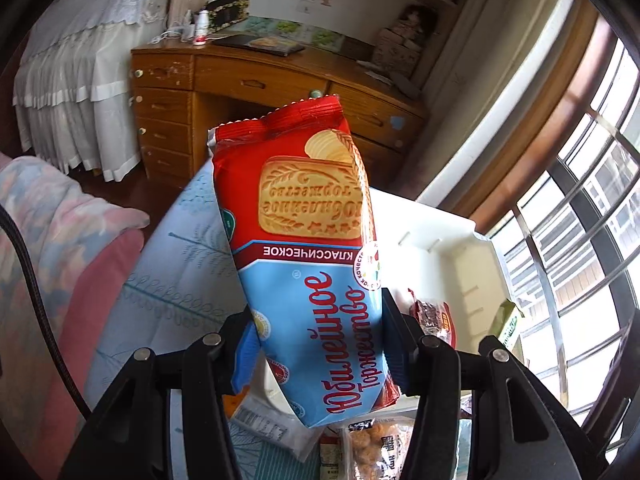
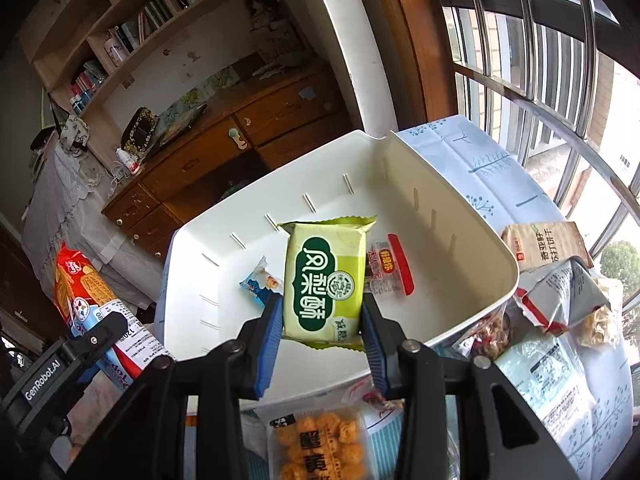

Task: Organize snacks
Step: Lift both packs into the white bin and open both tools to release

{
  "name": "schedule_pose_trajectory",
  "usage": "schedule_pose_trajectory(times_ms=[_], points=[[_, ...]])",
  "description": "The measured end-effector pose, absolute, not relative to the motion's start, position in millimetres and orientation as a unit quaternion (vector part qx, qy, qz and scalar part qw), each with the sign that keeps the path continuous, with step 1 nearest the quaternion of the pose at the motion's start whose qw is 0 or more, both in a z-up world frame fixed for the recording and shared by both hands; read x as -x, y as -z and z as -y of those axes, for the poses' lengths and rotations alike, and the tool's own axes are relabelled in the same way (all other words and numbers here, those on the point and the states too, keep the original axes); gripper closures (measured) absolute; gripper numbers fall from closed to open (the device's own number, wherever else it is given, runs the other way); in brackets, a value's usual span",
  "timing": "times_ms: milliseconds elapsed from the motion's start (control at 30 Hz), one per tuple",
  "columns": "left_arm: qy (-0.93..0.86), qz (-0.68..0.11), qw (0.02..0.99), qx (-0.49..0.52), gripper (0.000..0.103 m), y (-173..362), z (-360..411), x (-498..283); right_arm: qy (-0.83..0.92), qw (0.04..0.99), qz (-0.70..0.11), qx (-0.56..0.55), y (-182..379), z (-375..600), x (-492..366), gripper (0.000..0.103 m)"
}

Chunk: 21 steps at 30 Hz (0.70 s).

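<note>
My left gripper (image 1: 316, 344) is shut on a tall red and blue biscuit packet (image 1: 304, 240), held up in the air to the left of the white bin (image 1: 448, 236). That same biscuit packet (image 2: 92, 304) and the left gripper (image 2: 80, 344) show at the lower left of the right wrist view. My right gripper (image 2: 320, 320) is shut on a green and yellow snack packet (image 2: 326, 280), held over the white bin (image 2: 460, 280). Two small wrapped snacks lie on the bin floor: a blue and white one (image 2: 258, 280) and a clear one with a red stripe (image 2: 390, 266).
The bin stands on a table with a pale blue patterned cloth (image 2: 480, 160). Several loose snack bags lie near me and to the right, among them a puffed-snack pack (image 2: 320, 444), a brown bag (image 2: 544, 244) and a grey bag (image 2: 568, 296). A wooden desk (image 1: 260, 84) and barred windows (image 2: 540, 60) lie beyond.
</note>
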<state>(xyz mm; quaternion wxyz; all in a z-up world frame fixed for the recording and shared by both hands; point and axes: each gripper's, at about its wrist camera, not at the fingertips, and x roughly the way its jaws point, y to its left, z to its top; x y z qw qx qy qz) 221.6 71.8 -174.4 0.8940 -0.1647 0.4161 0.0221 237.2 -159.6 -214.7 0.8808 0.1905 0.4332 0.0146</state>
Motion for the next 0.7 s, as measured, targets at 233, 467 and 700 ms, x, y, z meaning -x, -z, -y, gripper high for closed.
schedule_pose_trajectory(times_ms=[233, 467, 700], points=[[0.002, -0.439, 0.887, 0.143, 0.050, 186, -49, -232, 0.005, 0.874, -0.450, -0.181, 230, 172, -247, 0.063], [0.005, -0.393, 0.910, 0.129, 0.024, 175, -40, -224, -0.003, 0.871, -0.450, -0.195, 231, 181, -247, 0.037], [0.013, -0.403, 0.905, 0.139, 0.024, 171, -44, -218, -0.001, 0.877, -0.436, -0.202, 221, 184, -234, 0.037]])
